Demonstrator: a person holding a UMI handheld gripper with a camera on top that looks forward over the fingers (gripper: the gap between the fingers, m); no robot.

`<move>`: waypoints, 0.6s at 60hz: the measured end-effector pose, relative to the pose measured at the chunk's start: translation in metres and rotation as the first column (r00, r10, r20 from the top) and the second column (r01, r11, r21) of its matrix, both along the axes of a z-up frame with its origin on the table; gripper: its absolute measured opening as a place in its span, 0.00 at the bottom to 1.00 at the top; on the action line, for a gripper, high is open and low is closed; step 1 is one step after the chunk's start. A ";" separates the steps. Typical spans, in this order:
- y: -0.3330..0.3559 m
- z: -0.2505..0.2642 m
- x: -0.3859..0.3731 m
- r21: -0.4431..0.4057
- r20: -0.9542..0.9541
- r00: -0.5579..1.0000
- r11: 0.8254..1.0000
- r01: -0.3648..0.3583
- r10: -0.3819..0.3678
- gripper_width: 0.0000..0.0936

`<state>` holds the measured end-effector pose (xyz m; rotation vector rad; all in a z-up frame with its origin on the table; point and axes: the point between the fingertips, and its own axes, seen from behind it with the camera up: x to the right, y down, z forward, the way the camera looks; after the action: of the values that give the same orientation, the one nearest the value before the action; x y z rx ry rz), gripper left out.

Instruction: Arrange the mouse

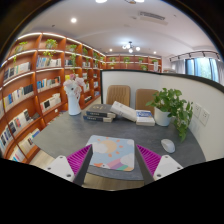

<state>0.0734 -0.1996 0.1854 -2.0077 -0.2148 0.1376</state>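
Grey bench [70, 135]: tool [112, 160] spread and empty, small white oval mouse [168, 146] ahead-right near bench edge; a clumsy nudge could knock it off.

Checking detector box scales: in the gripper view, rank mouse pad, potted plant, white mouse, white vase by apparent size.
1. Mouse pad, nearest the camera, which inflates it
2. Potted plant
3. White vase
4. White mouse

Hand-held gripper is open, holding nothing.

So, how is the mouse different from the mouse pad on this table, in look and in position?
The mouse is small, rounded and plain pale, while the mouse pad is wide, flat and printed in soft colours. The mouse lies beside the pad, outside the open gripper; the mouse pad lies between its fingers. The mouse sits near the potted plant, the pad farther from it. Both rest on the grey table.
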 end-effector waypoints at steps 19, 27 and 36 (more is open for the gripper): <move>-0.007 -0.095 0.107 -0.155 0.041 0.986 0.974 0.167 -0.163 0.92; 0.009 -0.130 0.174 -0.204 0.086 0.966 0.944 0.258 -0.245 0.92; 0.048 -0.155 0.234 -0.220 0.118 0.943 0.918 0.331 -0.311 0.92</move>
<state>0.3069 -0.1516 0.0308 -2.2594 0.0885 -0.1346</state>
